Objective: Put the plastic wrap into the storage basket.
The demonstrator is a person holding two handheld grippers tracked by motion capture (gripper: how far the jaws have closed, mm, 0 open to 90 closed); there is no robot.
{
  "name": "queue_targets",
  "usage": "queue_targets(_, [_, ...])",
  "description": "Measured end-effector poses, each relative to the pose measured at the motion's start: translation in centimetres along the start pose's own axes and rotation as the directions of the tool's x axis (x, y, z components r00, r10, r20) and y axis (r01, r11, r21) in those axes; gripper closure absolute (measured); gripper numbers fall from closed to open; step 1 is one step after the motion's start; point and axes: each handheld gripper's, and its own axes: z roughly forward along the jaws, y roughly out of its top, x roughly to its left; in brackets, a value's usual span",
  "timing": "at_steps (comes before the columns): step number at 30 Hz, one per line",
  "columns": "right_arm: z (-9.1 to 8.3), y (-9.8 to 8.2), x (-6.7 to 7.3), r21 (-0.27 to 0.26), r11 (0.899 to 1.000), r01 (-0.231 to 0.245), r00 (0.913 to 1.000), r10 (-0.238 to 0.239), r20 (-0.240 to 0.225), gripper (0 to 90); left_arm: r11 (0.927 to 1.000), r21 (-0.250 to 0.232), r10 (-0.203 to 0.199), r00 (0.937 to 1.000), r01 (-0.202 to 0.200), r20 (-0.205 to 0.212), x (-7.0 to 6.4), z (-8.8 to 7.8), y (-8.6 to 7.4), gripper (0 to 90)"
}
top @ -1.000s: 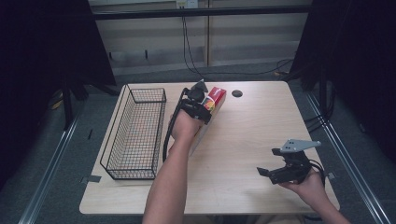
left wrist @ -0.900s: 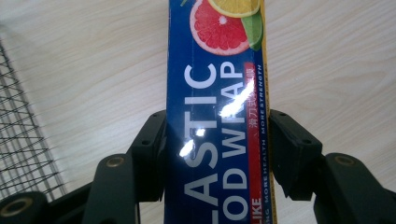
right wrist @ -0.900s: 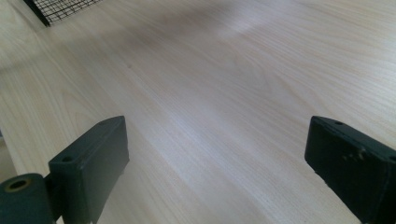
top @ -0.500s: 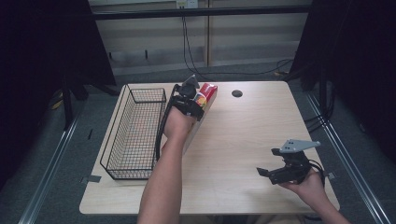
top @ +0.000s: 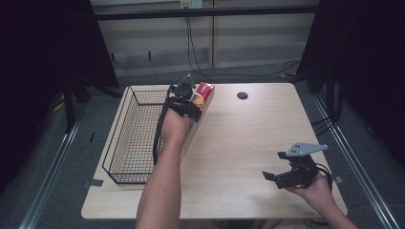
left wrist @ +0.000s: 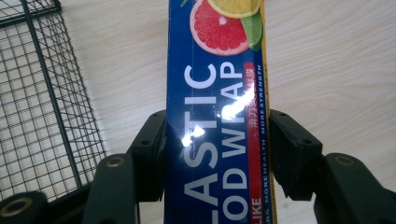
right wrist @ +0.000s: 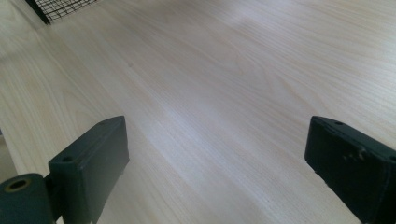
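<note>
A long box of plastic food wrap [top: 202, 96], blue with a red end and citrus pictures, is lifted over the table beside the wire basket. My left gripper [top: 187, 102] is shut on it. In the left gripper view both black jaws press the sides of the box [left wrist: 215, 140], and my left gripper [left wrist: 215, 154] holds it lengthwise above the wood. My right gripper [top: 276, 176] rests low near the table's front right corner, held by a hand. Its jaws stand wide apart with bare wood between them in the right gripper view, my right gripper [right wrist: 217, 163].
A black wire basket [top: 125, 143] lies along the table's left side, its edge [left wrist: 42, 93] just left of the held box. A round cable hole [top: 242, 95] sits at the back of the tabletop. Dark stands and rails flank the table.
My left hand has carried the box leftward and a little up, toward the basket's right rim. The right gripper has not moved.
</note>
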Motion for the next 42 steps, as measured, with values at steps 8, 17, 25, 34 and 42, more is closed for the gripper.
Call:
queue_targets(8, [0.0,0.0,0.0,-0.001,1.000,0.000,1.0000,0.000,0.001,6.2,0.9999,-0.005,-0.013,0.9998,0.013,-0.018,1.0,-0.8,-0.2,45.0])
queue_targets(17, [0.0,0.1,0.0,0.000,1.000,-0.002,1.0000,0.002,-0.002,6.1,0.9987,-0.019,-0.049,0.9984,0.048,-0.028,2.1,-1.6,-0.7,44.9])
queue_targets(25, [0.0,0.1,0.1,0.001,1.000,0.001,1.0000,-0.001,0.002,6.1,0.9978,-0.016,-0.065,0.9973,0.064,-0.034,2.8,-2.1,-1.0,44.9])
queue_targets(34, [-0.1,0.1,0.1,0.000,1.000,-0.001,1.0000,0.001,-0.003,6.1,0.9964,-0.021,-0.083,0.9954,0.082,-0.048,3.7,-2.7,-1.3,44.8])
queue_targets(42, [-0.1,0.2,0.1,-0.001,1.000,0.006,1.0000,-0.006,-0.003,6.1,0.9928,-0.029,-0.118,0.9915,0.116,-0.054,4.5,-3.2,-1.8,44.9])
